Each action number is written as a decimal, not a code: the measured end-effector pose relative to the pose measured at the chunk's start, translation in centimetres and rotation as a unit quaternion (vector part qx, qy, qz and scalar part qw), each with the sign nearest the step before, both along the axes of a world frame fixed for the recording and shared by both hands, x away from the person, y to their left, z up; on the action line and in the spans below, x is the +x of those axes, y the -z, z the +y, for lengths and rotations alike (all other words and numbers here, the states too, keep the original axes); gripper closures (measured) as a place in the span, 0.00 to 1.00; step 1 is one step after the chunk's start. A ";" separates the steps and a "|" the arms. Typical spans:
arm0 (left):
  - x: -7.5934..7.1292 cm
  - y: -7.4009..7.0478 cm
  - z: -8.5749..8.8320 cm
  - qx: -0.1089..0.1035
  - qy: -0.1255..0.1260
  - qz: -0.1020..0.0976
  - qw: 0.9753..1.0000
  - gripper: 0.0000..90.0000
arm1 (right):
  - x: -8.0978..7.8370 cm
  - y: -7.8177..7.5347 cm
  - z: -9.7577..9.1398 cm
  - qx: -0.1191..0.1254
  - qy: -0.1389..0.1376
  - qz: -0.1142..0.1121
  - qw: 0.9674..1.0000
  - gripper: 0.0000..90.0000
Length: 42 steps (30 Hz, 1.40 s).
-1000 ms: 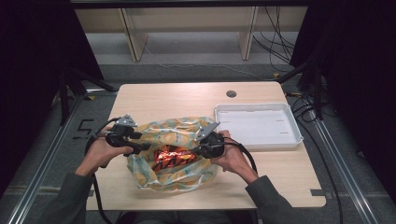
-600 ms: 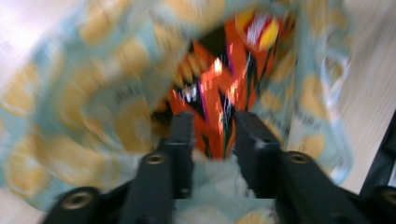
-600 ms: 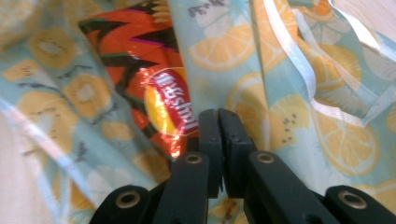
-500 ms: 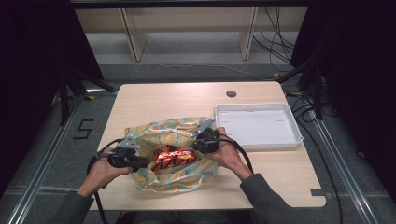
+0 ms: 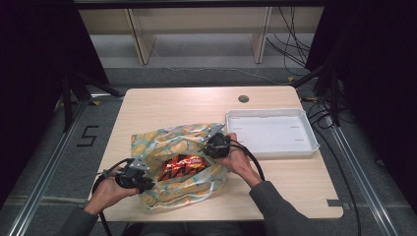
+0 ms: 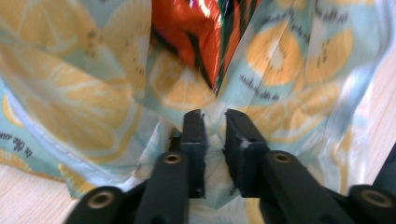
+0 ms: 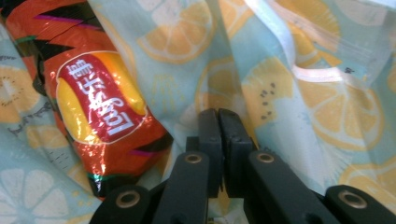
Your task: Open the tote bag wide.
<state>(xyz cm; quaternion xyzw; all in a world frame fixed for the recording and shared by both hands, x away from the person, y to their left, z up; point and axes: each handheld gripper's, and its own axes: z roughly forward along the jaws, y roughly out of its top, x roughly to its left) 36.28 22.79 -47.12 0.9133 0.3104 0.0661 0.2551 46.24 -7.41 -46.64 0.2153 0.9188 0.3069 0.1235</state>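
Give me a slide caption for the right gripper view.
Right gripper pinching lemon-print bag beside an orange chip packet.

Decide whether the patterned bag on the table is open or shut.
Open: both grippers hold the bag mouth apart, showing the orange snack packet inside.

The orange chip packet (image 7: 100,116) carries a Lay's-style emblem in the right gripper view: a red band across a yellow disc, with white Chinese characters that appear to read "乐事", turned sideways. The lemon-print bag (image 6: 289,70) has short lines of dark script printed beside its fruit slices in the left gripper view, too blurred to read. On the floor left of the table, the high view shows a dark "5" (image 5: 88,136).
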 end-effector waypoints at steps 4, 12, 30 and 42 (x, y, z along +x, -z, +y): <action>-0.7 -0.8 -0.6 -0.028 -0.007 -0.030 0.999 0.75 | -0.5 -0.7 -0.2 0.010 0.002 0.006 1.000 0.95; -1.6 -1.7 -1.1 -0.060 -0.015 -0.073 0.995 0.60 | -2.3 -3.0 -0.7 0.042 0.003 -0.002 0.999 0.84; -1.0 -0.7 -2.6 -0.056 -0.042 -0.067 0.995 0.48 | -5.7 -4.1 -3.4 0.081 0.000 0.002 0.997 0.71; 0.2 0.2 -3.4 -0.031 -0.055 -0.056 0.996 0.45 | -6.9 -3.2 -4.5 0.091 0.021 0.014 0.996 0.64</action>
